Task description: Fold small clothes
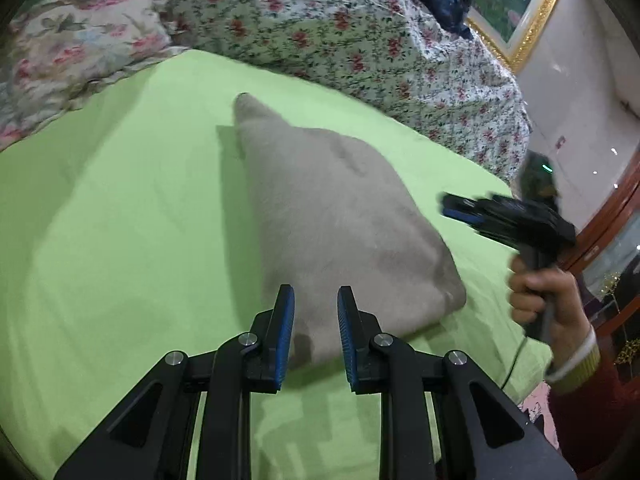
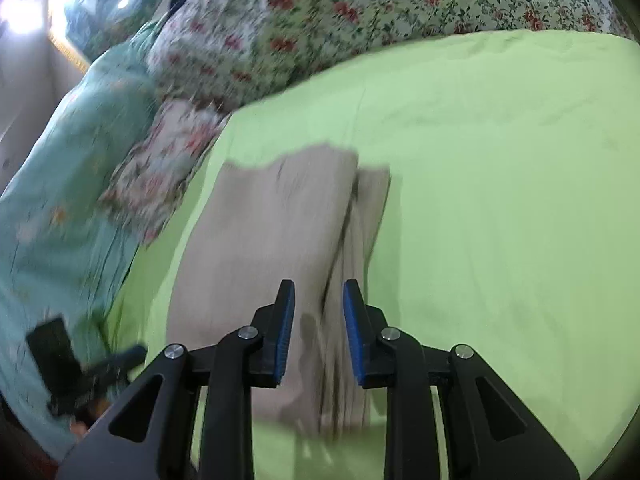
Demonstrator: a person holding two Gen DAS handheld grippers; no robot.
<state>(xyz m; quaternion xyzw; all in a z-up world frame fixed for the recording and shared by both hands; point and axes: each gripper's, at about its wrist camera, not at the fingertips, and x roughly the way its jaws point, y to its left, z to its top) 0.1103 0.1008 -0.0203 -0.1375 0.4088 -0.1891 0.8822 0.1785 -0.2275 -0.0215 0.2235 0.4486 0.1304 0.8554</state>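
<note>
A folded beige garment (image 1: 324, 216) lies on the green sheet (image 1: 120, 220). It also shows in the right wrist view (image 2: 276, 248), with a second folded layer beside its right edge. My left gripper (image 1: 316, 300) is open and empty, hovering over the garment's near end. My right gripper (image 2: 319, 294) is open and empty above the garment's near end. In the left wrist view the right gripper (image 1: 460, 208) is held off the garment's right side, blurred by motion. In the right wrist view the left gripper (image 2: 80, 372) shows blurred at the lower left.
A floral quilt (image 1: 340, 32) is heaped along the far side of the bed, with a floral pillow (image 1: 80, 48) at the far left. A teal cover (image 2: 60, 200) lies left. A gold-framed picture (image 1: 520, 4) and wooden furniture (image 1: 612, 216) stand right of the bed.
</note>
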